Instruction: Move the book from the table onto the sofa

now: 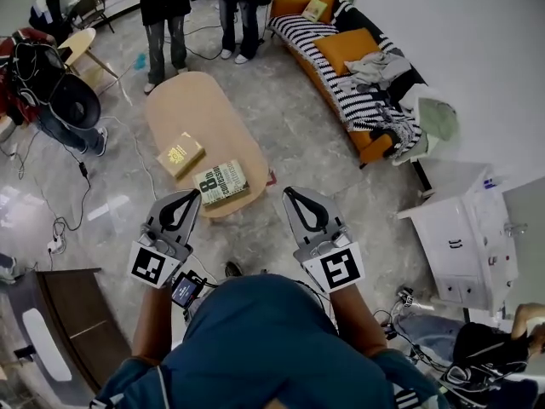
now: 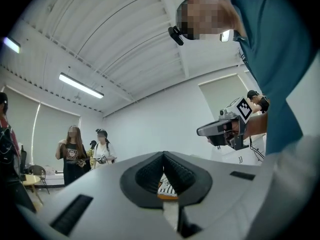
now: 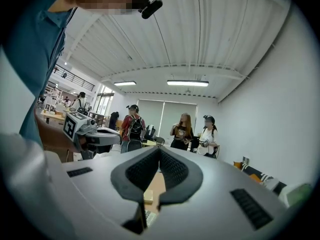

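The room is wide, with a shiny grey floor (image 1: pixel 289 135), an oval wooden table (image 1: pixel 192 100) in the middle and a striped sofa (image 1: pixel 317 31) along the far wall; two books lie at the table's near end, a yellow book (image 1: pixel 180 154) and, just beside it at the very edge, a nearer book (image 1: pixel 221 183) with big lettering on its cover. The left gripper (image 1: pixel 189 198) and the right gripper (image 1: pixel 292 196) are held out level, short of the table, each with its jaws pressed together and nothing in them. Trouble could start with the choice; the task names one book and two lie there, so the wrong one may be taken. The jaws must part first, or they will only shove the nearer book off the edge. The sofa is heaped with cushions (image 1: pixel 356 45) and clothes (image 1: pixel 379 68); a book set on that pile could slide to the floor. People (image 1: pixel 166 7) stand near the sofa's far end and might block the way.
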Available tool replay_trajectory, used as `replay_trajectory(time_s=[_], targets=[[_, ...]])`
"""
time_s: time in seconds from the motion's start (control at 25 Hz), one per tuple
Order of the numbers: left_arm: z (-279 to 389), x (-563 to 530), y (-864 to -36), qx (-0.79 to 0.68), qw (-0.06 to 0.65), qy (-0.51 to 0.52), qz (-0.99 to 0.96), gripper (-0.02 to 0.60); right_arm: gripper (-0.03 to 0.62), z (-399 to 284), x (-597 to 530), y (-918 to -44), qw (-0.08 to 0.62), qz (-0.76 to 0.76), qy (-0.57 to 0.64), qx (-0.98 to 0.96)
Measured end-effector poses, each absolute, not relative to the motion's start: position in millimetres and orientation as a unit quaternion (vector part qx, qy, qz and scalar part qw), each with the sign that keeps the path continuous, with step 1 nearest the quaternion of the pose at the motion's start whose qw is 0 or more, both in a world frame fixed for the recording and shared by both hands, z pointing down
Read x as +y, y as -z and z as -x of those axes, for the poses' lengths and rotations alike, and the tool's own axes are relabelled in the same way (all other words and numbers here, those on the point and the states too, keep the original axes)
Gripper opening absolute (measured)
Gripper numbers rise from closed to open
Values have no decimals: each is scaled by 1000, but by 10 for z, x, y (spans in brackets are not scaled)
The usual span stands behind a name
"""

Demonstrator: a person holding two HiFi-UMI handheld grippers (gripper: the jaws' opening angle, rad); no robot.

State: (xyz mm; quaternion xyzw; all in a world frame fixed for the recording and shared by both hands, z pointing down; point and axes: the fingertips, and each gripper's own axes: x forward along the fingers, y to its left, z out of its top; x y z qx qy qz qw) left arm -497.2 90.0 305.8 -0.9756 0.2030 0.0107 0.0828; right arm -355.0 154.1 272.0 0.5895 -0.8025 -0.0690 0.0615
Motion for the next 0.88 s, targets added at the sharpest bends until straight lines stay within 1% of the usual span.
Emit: replay_trajectory(time_s=[0.4,0.88], targets=[[5166,462,-3160,206,61,-24,976,5,14,3770,1160,-2735,83,-589,64,-801],[4880,138,-3230,248,59,-6,967,5,14,3434,607,-2870,76,-547,55,-832]])
